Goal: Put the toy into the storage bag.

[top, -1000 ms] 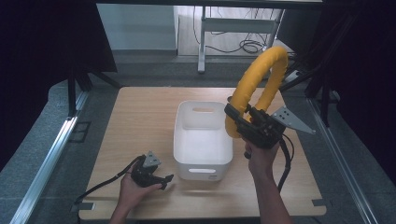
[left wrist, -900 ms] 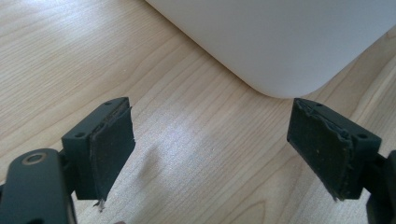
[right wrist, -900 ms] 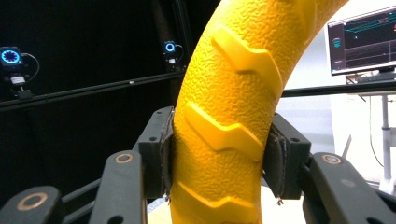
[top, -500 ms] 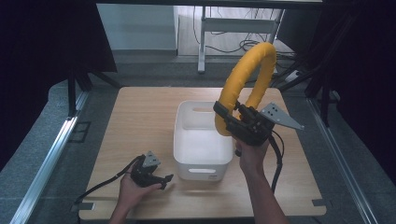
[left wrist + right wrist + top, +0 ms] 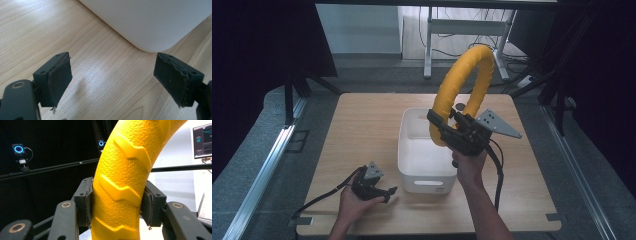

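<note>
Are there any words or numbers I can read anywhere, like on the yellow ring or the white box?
No words or numbers can be read.
Yellow ring: raised arrow-like ridges, no letters.
White bin: plain, no label.
Monitor behind, in the right gripper view: coloured lines and tiny marks, too small and blurred to read.
Two glowing blue circles in the dark background: lights, not text.

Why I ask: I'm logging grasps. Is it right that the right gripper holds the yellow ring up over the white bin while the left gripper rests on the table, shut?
Not quite. The left gripper is open, its jaws standing wide apart over bare wood in the left gripper view. The rest holds: the right gripper clamps the yellow ring above the white bin.
</note>
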{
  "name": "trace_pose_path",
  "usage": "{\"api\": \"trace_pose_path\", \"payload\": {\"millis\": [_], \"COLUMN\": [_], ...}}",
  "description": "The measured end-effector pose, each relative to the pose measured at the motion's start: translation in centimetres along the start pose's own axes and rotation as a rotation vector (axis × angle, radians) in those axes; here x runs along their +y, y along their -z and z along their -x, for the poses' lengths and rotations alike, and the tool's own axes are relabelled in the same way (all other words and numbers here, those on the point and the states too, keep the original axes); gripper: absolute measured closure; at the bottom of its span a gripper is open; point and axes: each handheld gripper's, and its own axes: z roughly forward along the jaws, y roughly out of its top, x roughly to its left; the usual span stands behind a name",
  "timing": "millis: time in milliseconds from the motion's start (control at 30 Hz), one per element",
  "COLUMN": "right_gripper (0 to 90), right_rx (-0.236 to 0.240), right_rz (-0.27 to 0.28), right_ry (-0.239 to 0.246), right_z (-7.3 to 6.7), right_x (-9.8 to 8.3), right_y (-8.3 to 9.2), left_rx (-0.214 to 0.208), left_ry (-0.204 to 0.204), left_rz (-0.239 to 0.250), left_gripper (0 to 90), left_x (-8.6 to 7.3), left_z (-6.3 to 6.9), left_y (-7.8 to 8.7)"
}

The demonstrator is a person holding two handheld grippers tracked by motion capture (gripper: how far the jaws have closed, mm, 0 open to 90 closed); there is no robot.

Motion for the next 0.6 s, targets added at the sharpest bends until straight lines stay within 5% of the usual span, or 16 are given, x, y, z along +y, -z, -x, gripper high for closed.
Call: {"api": "trace_pose_path", "payload": {"millis": [600], "right_gripper": [49.9], "right_rx": [0.037], "right_rz": [0.002], "right_ry": [0.000], "right_z": [-2.0], "right_x": [-1.0], "right_y": [-1.4], "left_rx": [-0.004], "left_ry": [0.006], "left_rz": [0.007], "left_gripper": [15.0], "left_x": [0.0], "left_z": [0.1], "left_y": [0.0]}}
